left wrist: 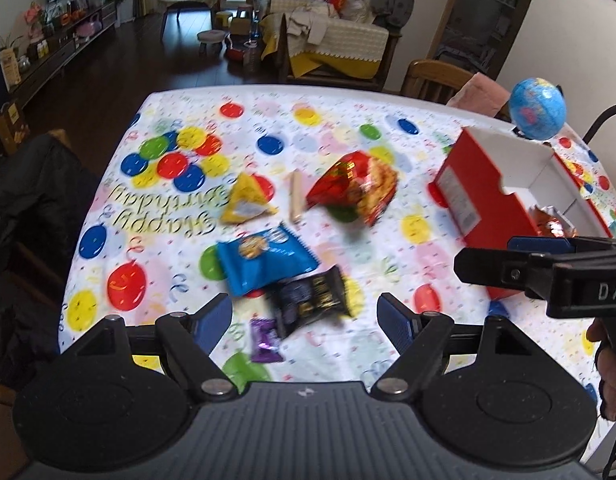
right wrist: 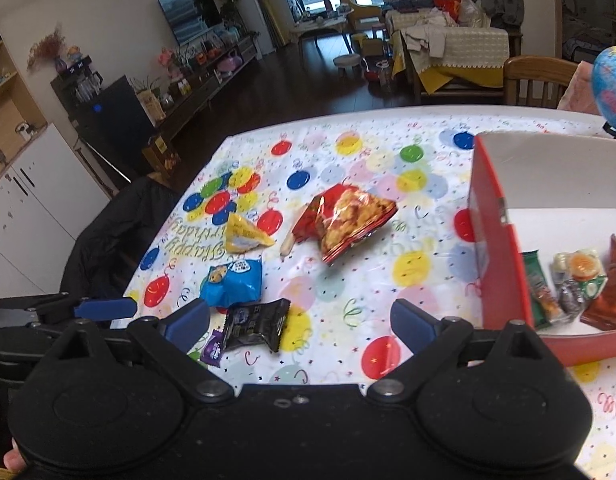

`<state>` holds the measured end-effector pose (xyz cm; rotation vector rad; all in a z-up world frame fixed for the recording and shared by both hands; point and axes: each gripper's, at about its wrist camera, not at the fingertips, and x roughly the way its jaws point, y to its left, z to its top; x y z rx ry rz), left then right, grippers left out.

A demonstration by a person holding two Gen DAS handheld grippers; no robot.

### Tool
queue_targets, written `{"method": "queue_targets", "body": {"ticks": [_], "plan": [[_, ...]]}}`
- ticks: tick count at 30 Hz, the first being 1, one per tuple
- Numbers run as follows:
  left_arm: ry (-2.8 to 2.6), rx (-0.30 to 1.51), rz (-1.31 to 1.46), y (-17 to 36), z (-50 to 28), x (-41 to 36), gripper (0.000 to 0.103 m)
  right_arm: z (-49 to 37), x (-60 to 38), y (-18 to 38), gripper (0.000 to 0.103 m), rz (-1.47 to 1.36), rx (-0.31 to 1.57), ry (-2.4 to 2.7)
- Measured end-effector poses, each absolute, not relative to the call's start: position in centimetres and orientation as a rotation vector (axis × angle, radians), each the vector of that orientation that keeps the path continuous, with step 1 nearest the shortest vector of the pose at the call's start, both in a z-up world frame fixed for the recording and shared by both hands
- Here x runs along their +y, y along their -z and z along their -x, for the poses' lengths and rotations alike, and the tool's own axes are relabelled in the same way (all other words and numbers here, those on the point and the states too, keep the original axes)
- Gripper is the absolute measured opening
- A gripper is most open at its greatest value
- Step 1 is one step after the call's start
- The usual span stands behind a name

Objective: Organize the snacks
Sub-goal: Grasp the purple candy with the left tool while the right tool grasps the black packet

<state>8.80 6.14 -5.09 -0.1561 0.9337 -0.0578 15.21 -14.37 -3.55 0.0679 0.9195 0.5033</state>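
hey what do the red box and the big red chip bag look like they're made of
The red box looks like cardboard: matte red outside, plain white inside, with stiff, straight folded walls. The big red chip bag looks like glossy plastic film, partly clear so the snacks show through, with crinkles and bright glints; possibly foil-lined, hard to tell.

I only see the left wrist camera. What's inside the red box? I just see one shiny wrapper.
Observer: The right wrist view shows a green packet lying in the red box, by its left wall.
Operator: Anything else in there?
Observer: A brown-red packet lies further right, partly cut off by the picture's edge.
Operator: Is the right gripper holding a snack?
Observer: No. The right gripper is open, with nothing between its fingers.
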Motion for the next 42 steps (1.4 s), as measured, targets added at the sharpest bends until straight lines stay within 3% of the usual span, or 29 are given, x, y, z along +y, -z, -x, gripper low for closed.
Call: {"method": "queue_targets", "body": {"ticks": [26, 28, 33, 35, 40, 42], "plan": [[-0.012, 1.017, 0.138, 13.2, -9.8, 8.2, 0.078, -19.6, -5.4, 12.3, 0.086, 0.045, 1.135, -0.514], [-0.006, 1.018, 0.122, 13.5, -10.0, 7.9, 0.069, -19.8, -4.9, 12.7, 0.086, 0.051, 1.148, -0.515], [0.011, 1.003, 0.105, 13.7, -10.1, 7.4, 0.068, -19.9, -3.7, 13.3, 0.086, 0.086, 1.158, -0.528], [0.019, 1.003, 0.096, 13.8, -10.2, 7.0, 0.063, -20.0, -3.4, 13.6, 0.085, 0.096, 1.161, -0.529], [0.036, 1.000, 0.077, 14.1, -10.3, 6.3, 0.053, -19.9, -2.8, 13.7, 0.076, 0.125, 1.155, -0.532], [0.042, 1.002, 0.073, 14.3, -10.4, 6.1, 0.048, -19.8, -2.8, 13.7, 0.066, 0.128, 1.147, -0.528]]}}
